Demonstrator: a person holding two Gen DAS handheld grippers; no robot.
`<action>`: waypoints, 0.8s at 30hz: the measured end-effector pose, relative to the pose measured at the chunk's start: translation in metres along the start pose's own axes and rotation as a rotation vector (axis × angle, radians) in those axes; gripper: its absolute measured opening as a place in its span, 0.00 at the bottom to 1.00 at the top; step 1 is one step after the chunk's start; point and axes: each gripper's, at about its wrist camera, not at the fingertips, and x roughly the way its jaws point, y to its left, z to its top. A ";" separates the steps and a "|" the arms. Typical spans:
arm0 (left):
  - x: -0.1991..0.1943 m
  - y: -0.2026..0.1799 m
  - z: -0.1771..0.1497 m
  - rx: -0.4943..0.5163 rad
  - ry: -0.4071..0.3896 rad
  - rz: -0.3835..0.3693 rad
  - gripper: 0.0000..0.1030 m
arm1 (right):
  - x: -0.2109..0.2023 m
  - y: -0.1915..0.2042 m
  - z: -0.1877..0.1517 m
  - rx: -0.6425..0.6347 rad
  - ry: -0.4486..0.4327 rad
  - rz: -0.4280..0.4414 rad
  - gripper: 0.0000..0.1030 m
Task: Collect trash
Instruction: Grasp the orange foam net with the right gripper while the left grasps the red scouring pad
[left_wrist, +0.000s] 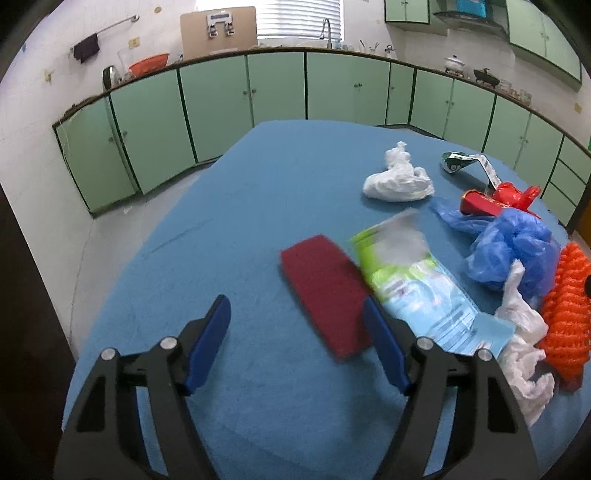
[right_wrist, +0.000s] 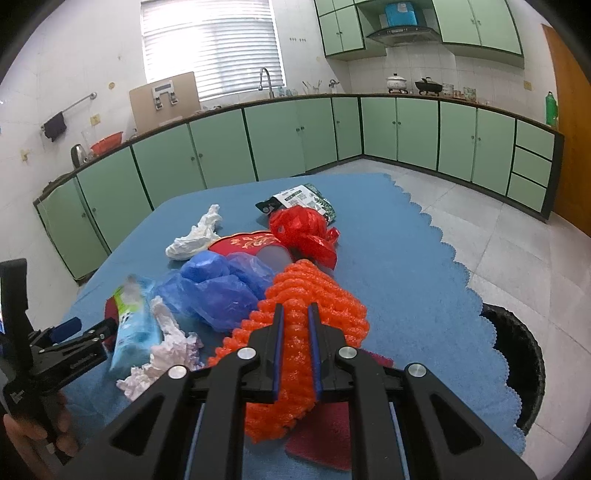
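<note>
I am pinching the orange foam net (right_wrist: 295, 332) between my right fingers (right_wrist: 295, 321), which are pressed almost together on its ribbed middle, and to do this step well I am judging that I should lift it straight up so its loose end clears the dark red pad (right_wrist: 325, 435) lying under it near the counter's near edge, then carry it over the scalloped right edge toward the black bin (right_wrist: 524, 365) beside the blue-covered counter (right_wrist: 406, 258). My right hand is pointing forward and down at a moderate slant across the pile. My left fingers (left_wrist: 299, 332) are spread wide and holding nothing, angled more steeply down over the near left part of the counter, with another dark red pad (left_wrist: 325, 295) lying partly between them and the green and blue packet (left_wrist: 413, 284) just beyond the right finger. The remaining trash, the blue plastic bag (right_wrist: 218, 291), the crumpled white bag (right_wrist: 162, 358), the white tissue (left_wrist: 399, 177) and the red wrapper (right_wrist: 303, 229), is crowding the middle of the counter.
</note>
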 end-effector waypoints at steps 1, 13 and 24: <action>-0.001 0.001 0.000 -0.004 0.001 -0.003 0.70 | 0.000 0.001 0.000 -0.001 0.002 -0.001 0.12; 0.008 -0.028 0.001 0.021 0.022 -0.035 0.72 | 0.006 -0.004 0.000 0.011 0.006 -0.003 0.12; 0.019 -0.026 0.006 -0.019 0.054 -0.076 0.63 | 0.008 -0.006 0.000 0.005 0.013 0.000 0.12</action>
